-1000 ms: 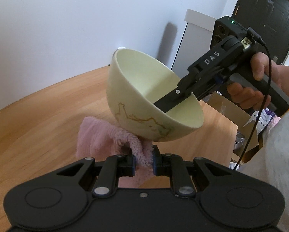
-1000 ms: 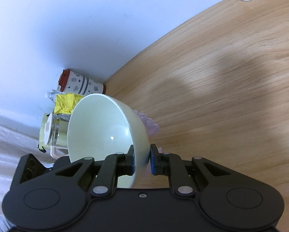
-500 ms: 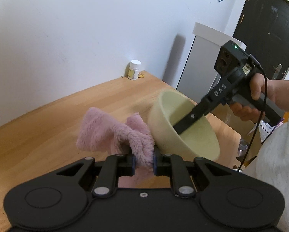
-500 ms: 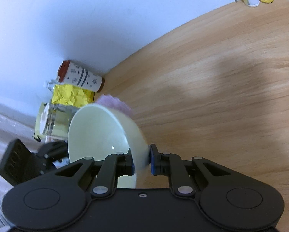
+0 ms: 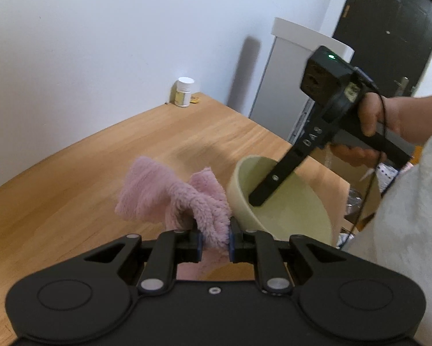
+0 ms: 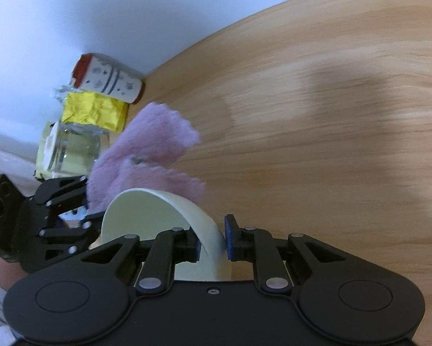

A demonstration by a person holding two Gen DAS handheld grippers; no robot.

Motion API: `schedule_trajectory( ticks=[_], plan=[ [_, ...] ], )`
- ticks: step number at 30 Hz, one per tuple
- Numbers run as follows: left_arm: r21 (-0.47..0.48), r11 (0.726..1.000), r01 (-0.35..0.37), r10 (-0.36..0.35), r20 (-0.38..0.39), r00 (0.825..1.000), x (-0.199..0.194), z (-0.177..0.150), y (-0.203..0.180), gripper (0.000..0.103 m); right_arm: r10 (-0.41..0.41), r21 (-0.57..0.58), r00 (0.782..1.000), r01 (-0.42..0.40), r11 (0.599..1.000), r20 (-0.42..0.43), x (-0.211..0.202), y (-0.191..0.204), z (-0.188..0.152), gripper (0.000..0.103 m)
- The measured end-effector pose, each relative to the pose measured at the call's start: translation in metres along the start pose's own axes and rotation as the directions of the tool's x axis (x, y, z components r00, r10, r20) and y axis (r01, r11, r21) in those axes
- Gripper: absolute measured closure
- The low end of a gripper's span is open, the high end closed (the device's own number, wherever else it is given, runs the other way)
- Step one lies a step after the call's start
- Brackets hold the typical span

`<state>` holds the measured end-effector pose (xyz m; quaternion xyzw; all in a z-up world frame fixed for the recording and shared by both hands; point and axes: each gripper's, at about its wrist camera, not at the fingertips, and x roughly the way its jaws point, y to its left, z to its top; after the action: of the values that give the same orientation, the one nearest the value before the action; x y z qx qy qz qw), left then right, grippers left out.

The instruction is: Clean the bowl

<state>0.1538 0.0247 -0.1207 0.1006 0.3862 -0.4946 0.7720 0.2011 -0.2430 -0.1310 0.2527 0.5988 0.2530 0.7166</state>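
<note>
- My right gripper (image 6: 211,245) pinches the wall of the pale green bowl (image 5: 285,201) at its rim, one finger inside and one outside; the bowl hangs in the air above the wooden table (image 5: 71,184), near its right edge, mouth turned up and tilted toward me.
- My left gripper (image 5: 214,242) is clamped on a fold of the fluffy pink cloth (image 5: 172,196), which bunches up ahead of the fingers just beside the bowl's outer wall; I cannot tell whether they touch.
- The worst risk, as I judge it: the bowl is held by a thin pinch on a smooth, curved wall. If I push the cloth hard against it, the bowl may pivot between the pads or slip out and drop onto the table or off the edge.
- The cloth is gripped by only a small fold. A firm wipe could drag it out, or the loose flaps could snag on the rim.
- The right wrist view is blurred, so I am likely moving quickly; a fast swing would worsen any slip.
- My right hand (image 5: 374,121) comes in from the right and above, its tool slanting down into the bowl. My left tool is low, pointing forward across the table.
</note>
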Motion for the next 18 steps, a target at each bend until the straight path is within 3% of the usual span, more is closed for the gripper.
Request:
schedule_trajectory(
  ticks=[6,18],
  plan=[
    [0.112,0.991,0.079,-0.069,-0.084,0.994,0.003,0.004,-0.011,0.088,-0.066,-0.111,0.998,0.065,0.992,-0.008,-0.001,0.007,0.015,0.084],
    [0.348,0.932,0.098,-0.038,-0.174,0.984,0.022,-0.005,-0.036,0.088,-0.098,-0.252,0.994,0.083,0.964,-0.044,0.002,0.017,0.043,0.082]
  ],
)
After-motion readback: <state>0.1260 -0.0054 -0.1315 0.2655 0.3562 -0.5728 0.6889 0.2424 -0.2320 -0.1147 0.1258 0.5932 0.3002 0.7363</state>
